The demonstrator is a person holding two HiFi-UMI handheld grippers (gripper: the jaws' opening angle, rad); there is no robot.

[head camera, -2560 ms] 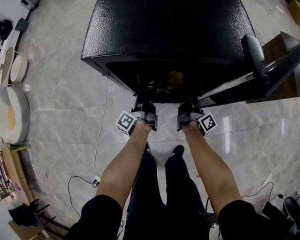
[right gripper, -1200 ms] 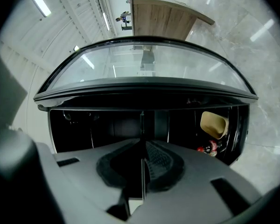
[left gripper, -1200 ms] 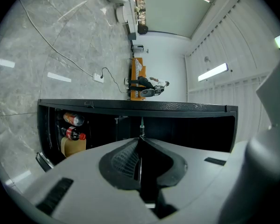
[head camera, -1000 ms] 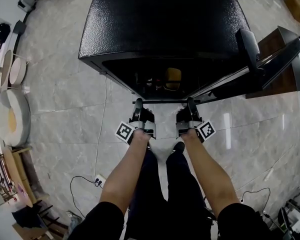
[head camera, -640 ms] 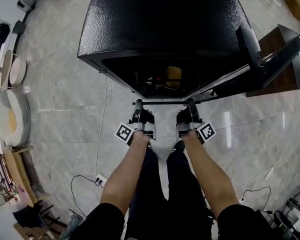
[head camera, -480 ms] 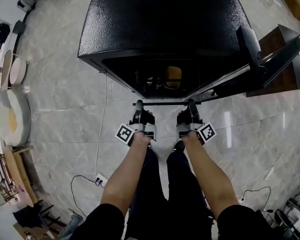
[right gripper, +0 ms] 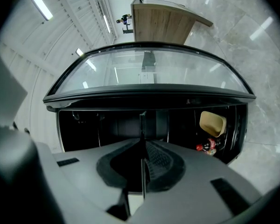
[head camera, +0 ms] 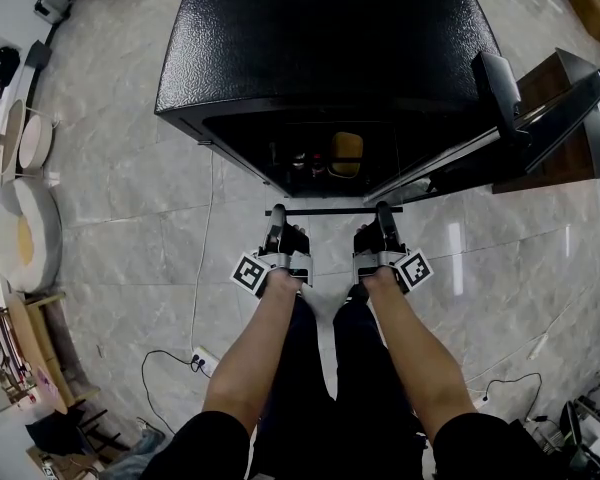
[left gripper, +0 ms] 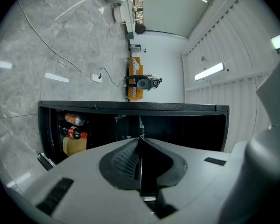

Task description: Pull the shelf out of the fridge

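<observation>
The black fridge (head camera: 325, 38) stands on the floor with its door (head camera: 520, 118) swung open to the right. The shelf (head camera: 332, 211) shows as a thin dark bar drawn out in front of the opening, with clear glass behind it. My left gripper (head camera: 277, 211) is shut on its front edge near the left end. My right gripper (head camera: 383, 209) is shut on it near the right end. In the left gripper view the shelf (left gripper: 140, 169) runs edge-on between the pads (left gripper: 126, 157). The right gripper view shows the same thin shelf edge (right gripper: 143, 174) pinched between the pads (right gripper: 158, 160).
Inside the fridge are a tan container (head camera: 346, 150), a can (left gripper: 74, 119) and a cola bottle (left gripper: 73, 133). A cable (head camera: 202, 268) runs over the grey tiles to a power strip (head camera: 204, 359). Round white objects (head camera: 25, 233) sit far left. My shoes (head camera: 355, 296) are under the grippers.
Both grippers have drawn back toward me, and the shelf has slid further out of the fridge opening. Both grips on its front edge are unchanged.
</observation>
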